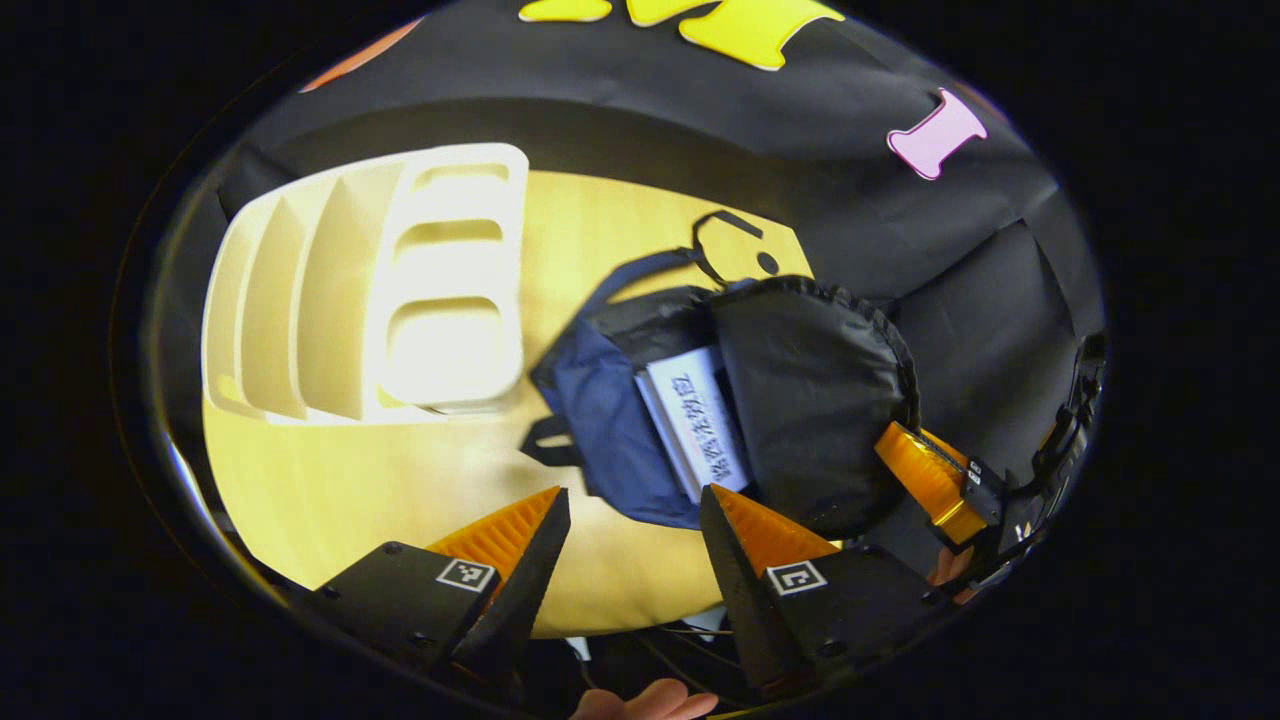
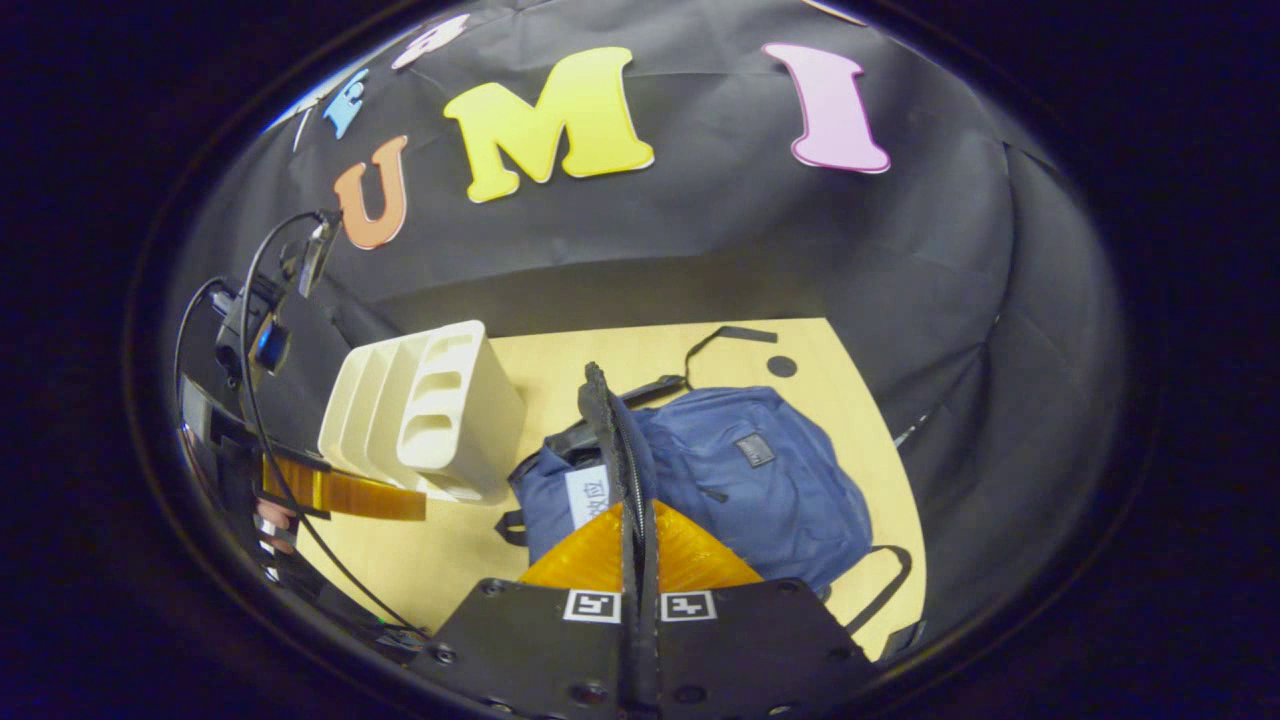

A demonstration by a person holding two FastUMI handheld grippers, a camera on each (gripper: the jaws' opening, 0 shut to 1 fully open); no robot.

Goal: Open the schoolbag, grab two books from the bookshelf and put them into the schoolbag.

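The right gripper (image 2: 638, 545) was clamped on the lifted flap (image 2: 612, 440) of the blue schoolbag (image 2: 745, 480), which lay on the wooden table (image 2: 560, 360) beside the white bookshelf (image 1: 400, 290). A book (image 1: 700, 420) sat inside the bag. The left gripper (image 1: 633, 520) hovered above, fingers apart, holding nothing.

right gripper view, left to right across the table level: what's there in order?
Left gripper → white bookshelf → book in the schoolbag's mouth → raised flap edge pinched by the right gripper → blue schoolbag.
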